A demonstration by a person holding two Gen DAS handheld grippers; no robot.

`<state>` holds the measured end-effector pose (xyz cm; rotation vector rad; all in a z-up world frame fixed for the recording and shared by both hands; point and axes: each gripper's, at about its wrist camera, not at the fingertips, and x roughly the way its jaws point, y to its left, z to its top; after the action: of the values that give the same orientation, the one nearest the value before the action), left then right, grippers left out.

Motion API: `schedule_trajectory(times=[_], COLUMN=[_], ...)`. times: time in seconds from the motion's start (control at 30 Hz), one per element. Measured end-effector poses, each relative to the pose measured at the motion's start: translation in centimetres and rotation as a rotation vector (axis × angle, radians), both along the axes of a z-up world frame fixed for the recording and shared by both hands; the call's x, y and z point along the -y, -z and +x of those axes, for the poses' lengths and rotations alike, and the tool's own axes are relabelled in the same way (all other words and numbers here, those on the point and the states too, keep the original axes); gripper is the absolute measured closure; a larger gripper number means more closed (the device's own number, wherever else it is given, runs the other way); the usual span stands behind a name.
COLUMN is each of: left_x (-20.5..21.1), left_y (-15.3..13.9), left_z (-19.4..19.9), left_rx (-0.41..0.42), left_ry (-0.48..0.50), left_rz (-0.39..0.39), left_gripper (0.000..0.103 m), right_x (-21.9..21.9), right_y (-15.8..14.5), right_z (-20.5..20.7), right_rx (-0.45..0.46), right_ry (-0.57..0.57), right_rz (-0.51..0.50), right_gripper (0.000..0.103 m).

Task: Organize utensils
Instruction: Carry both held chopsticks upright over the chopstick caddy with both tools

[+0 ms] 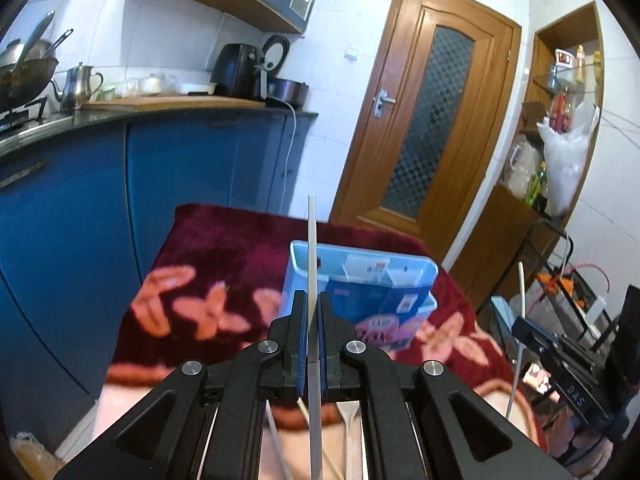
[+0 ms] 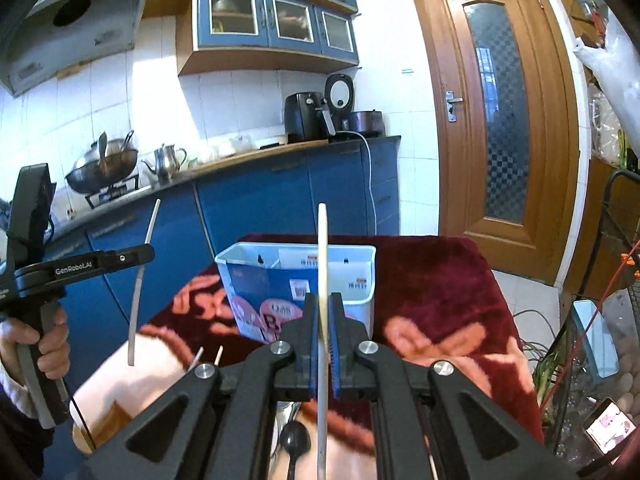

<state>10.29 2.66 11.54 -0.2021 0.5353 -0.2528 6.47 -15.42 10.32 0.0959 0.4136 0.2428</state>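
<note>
My left gripper (image 1: 313, 300) is shut on a thin white utensil handle (image 1: 312, 240) that stands upright above the table. My right gripper (image 2: 323, 300) is shut on a cream utensil handle (image 2: 322, 248), also upright. A light blue plastic bin (image 1: 360, 280) with blue packets inside stands on the dark red flowered cloth, just beyond both grippers; it also shows in the right wrist view (image 2: 304, 276). Below the grippers lie more utensils: a white spoon (image 1: 350, 432), thin sticks (image 2: 218, 354) and a black spoon (image 2: 294, 440). The left gripper with its white utensil (image 2: 140, 284) shows at the left of the right wrist view.
The table's red flowered cloth (image 1: 224, 264) drops off at the left toward blue kitchen cabinets (image 1: 80, 200). A wooden door (image 1: 424, 120) stands behind. A wire rack (image 1: 568, 280) with clutter is at the right. A phone (image 2: 608, 426) lies low on the right.
</note>
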Motion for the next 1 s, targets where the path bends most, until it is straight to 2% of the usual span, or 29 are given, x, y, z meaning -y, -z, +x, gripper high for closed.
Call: schedule_trajectory(times=[0.3, 0.77, 0.9, 1.0], left_x=[-0.3, 0.3, 0.6, 0.9], left_y=[-2.5, -6.4, -6.5, -6.0], left_z=[2.9, 6.7, 7.4, 8.4], left_rx=[0.070, 0.211, 0.252, 0.247], left_ry=[-0.028, 0.015, 0.019, 0.022], left_rz=[-0.031, -0.059, -0.069, -0.081], left_gripper=[0.099, 0.099, 0.099, 0.099], right_x=[0.4, 0.6, 0.9, 1.1], right_y=[-0.7, -2.0, -2.0, -2.1], right_z=[2.0, 3.8, 4.3, 4.8], right_rx=[0.026, 0.073, 0.082, 0.092], right_ry=[0.034, 0.131, 0.159, 0.170], right_rz=[0.019, 0.019, 0.025, 0.024], right_gripper=[0.097, 0.097, 0.097, 0.097])
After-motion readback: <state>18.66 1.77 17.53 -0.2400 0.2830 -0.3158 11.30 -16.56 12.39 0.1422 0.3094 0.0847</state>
